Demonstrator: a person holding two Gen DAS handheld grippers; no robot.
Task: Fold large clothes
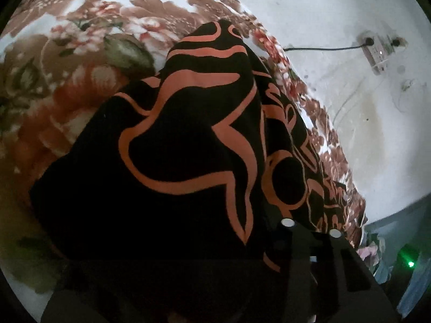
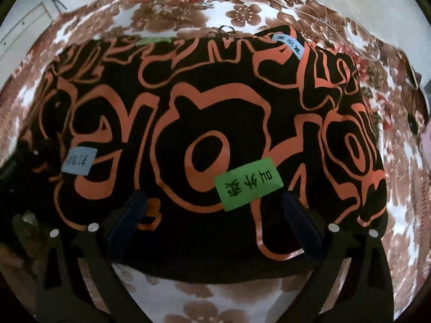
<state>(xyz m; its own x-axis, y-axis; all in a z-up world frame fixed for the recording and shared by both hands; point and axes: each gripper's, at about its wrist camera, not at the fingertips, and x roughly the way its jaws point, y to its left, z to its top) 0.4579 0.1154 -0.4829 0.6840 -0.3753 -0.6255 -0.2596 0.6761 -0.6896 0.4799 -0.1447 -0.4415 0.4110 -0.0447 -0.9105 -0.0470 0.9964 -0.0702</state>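
Observation:
A large black garment with orange outline patterns (image 2: pixel 204 123) lies on a floral bedspread (image 2: pixel 242 13). It carries a green label (image 2: pixel 247 183) and two pale blue labels (image 2: pixel 79 161). My right gripper (image 2: pixel 212 215) is open, its dark fingers (image 2: pixel 129 215) spread over the garment's near edge, holding nothing. In the left wrist view the same garment (image 1: pixel 175 148) rises in a draped fold that covers my left gripper (image 1: pixel 309 231). Only the right finger (image 1: pixel 334 255) shows; the cloth hides whether the gripper grips it.
The floral bedspread (image 1: pixel 80 53) fills the left of the left wrist view. A white wall (image 1: pixel 363 94) with a socket and a black cable (image 1: pixel 323 49) stands beyond the bed's edge. A green light (image 1: pixel 410 263) glows at the lower right.

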